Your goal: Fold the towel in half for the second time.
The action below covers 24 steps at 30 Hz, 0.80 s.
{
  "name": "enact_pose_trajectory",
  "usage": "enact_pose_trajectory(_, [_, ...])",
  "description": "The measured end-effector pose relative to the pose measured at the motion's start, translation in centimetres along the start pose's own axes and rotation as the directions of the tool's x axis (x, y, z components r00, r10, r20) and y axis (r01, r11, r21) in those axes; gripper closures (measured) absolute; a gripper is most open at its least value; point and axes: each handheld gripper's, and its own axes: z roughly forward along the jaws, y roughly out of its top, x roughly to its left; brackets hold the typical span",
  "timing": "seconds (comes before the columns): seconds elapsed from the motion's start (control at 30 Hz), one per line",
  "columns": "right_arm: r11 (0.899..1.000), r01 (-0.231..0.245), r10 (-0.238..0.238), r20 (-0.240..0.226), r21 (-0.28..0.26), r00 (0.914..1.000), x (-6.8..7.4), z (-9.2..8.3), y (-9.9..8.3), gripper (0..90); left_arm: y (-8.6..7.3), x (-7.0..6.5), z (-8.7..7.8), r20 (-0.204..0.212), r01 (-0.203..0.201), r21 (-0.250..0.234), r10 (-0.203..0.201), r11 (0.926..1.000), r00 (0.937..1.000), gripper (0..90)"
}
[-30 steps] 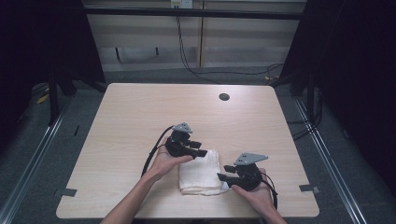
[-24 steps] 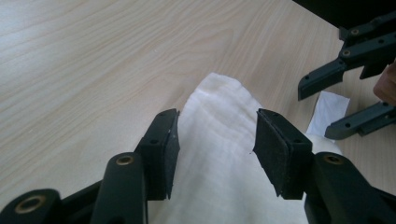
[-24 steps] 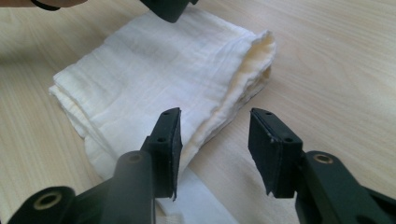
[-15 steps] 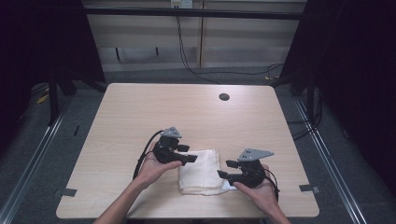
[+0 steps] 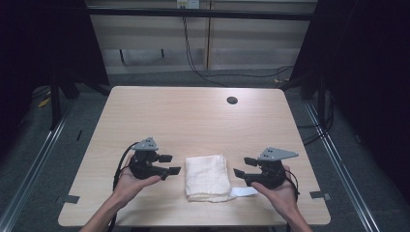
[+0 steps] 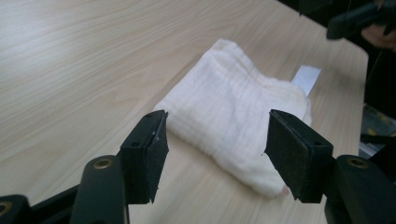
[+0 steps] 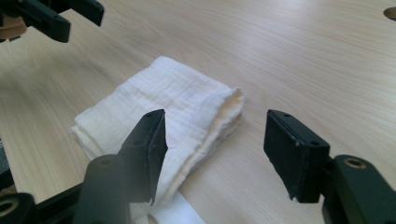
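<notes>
A folded white cloth (image 5: 207, 176) lies flat on the wooden table (image 5: 193, 121), near its front edge, with a white label (image 5: 243, 192) sticking out at its right corner. My left gripper (image 5: 170, 164) hovers just left of the cloth. Its jaws have just been opening and hold nothing. My right gripper (image 5: 241, 166) hovers just right of it, its jaws also freshly opened and bare. In the left gripper view the cloth (image 6: 238, 116) lies beyond the open gripper (image 6: 215, 149). In the right gripper view the cloth (image 7: 163, 102) lies ahead and left of the gripper (image 7: 215, 144).
A round dark hole (image 5: 232, 100) sits in the tabletop at the far right. Black curtains and a cabled wall stand behind the table. Each gripper view shows the other gripper (image 6: 355, 18) (image 7: 56, 18) across the cloth.
Both grippers have drawn back from the cloth, the left one leftward and nearer the person, the right one slightly up and right. Both pairs of jaws stand wider. The cloth rests free.
</notes>
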Motion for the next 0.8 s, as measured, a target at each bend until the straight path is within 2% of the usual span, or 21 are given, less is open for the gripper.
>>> enact_pose_trajectory(0.07, [1.0,-0.003,0.003,0.007,0.012,1.0,-0.3,-0.3,-0.3,37.2,-0.6,0.0,-0.7,-0.004,0.001,0.004,-0.001,1.0,1.0,36.9])
enact_pose_trajectory(0.1, [1.0,0.002,-0.002,0.013,0.018,0.9999,-0.4,-0.6,-0.5,37.1,-1.1,0.1,-1.3,-0.04,-0.001,0.004,0.001,1.0,0.9992,36.5])
enact_pose_trajectory(0.13, [1.0,0.002,-0.002,0.013,0.018,0.9999,-0.4,-0.6,-0.5,37.1,-1.1,0.1,-1.3,-0.04,-0.001,0.004,0.001,1.0,0.9992,36.1])
enact_pose_trajectory(0.17, [1.0,0.005,-0.006,0.024,0.017,0.9997,-0.6,-1.1,-0.7,36.7,-1.8,0.3,-2.0,-0.053,0.018,0.008,-0.017,0.9998,0.9984,36.1])
enact_pose_trajectory(0.2, [1.0,0.005,-0.006,0.024,0.017,0.9997,-0.6,-1.1,-0.7,36.7,-1.8,0.3,-2.0,-0.053,0.018,0.008,-0.017,0.9998,0.9984,36.1])
enact_pose_trajectory(0.23, [1.0,-0.011,0.011,0.033,0.005,0.9994,-1.0,-1.8,-0.9,36.4,-2.6,0.6,-2.7,-0.08,0.037,0.017,-0.036,0.9992,0.9962,35.9])
enact_pose_trajectory(0.27, [1.0,-0.011,0.011,0.033,0.005,0.9994,-1.0,-1.8,-0.9,36.4,-2.6,0.6,-2.7,-0.08,0.037,0.017,-0.036,0.9992,0.9962,35.3])
enact_pose_trajectory(0.3, [1.0,-0.029,0.03,0.042,-0.007,0.9987,-1.6,-2.5,-1.3,36.3,-3.5,0.9,-3.5,-0.109,0.056,0.001,-0.056,0.9984,0.9924,35.0])
enact_pose_trajectory(0.33, [0.999,-0.039,0.039,0.055,-0.012,0.9977,-1.8,-2.9,-1.5,36.3,-3.5,0.9,-3.5,-0.109,0.056,0.001,-0.056,0.9984,0.9924,34.8])
enact_pose_trajectory(0.37, [0.999,-0.045,0.046,0.061,-0.019,0.9971,-2.1,-3.1,-1.8,36.3,-4.2,1.2,-4.3,-0.148,0.074,-0.008,-0.074,0.9972,0.9862,34.5])
enact_pose_trajectory(0.4, [0.998,-0.062,0.063,0.061,-0.026,0.9961,-2.4,-3.4,-2.1,36.2,-4.2,1.2,-4.3,-0.148,0.074,-0.008,-0.074,0.9972,0.9862,34.4])
enact_pose_trajectory(0.47, [0.997,-0.069,0.071,0.071,-0.033,0.9949,-2.6,-3.5,-2.5,36.2,-5.2,1.3,-5.1,-0.183,0.089,-0.043,-0.096,0.9951,0.9784,34.4])
enact_pose_trajectory(0.5, [0.996,-0.082,0.084,0.078,-0.032,0.9934,-2.9,-3.7,-3.3,36.0,-6.0,1.4,-5.6,-0.197,0.108,-0.05,-0.116,0.9929,0.9736,34.4])
enact_pose_trajectory(0.6, [0.996,-0.09,0.092,0.087,-0.027,0.9919,-3.2,-3.7,-4.1,35.7,-6.8,1.5,-5.9,-0.195,0.103,-0.06,-0.113,0.9929,0.9743,33.8])
enact_pose_trajectory(0.63, [0.995,-0.094,0.096,0.1,-0.024,0.9903,-3.5,-3.9,-4.8,33.6,-7.5,1.7,-5.9,-0.216,0.122,-0.06,-0.132,0.9908,0.9675,32.9])
enact_pose_trajectory(0.73, [0.993,-0.114,0.117,0.106,-0.039,0.9874,-3.7,-4.2,-5.2,33.1,-7.8,1.9,-6.0,-0.207,0.133,-0.053,-0.141,0.9897,0.9681,31.8])
enact_pose_trajectory(0.8, [0.992,-0.113,0.12,0.122,-0.064,0.9853,-3.9,-4.5,-5.7,32.9,-7.7,2.0,-6.2,-0.235,0.128,-0.061,-0.139,0.9899,0.9622,31.9])
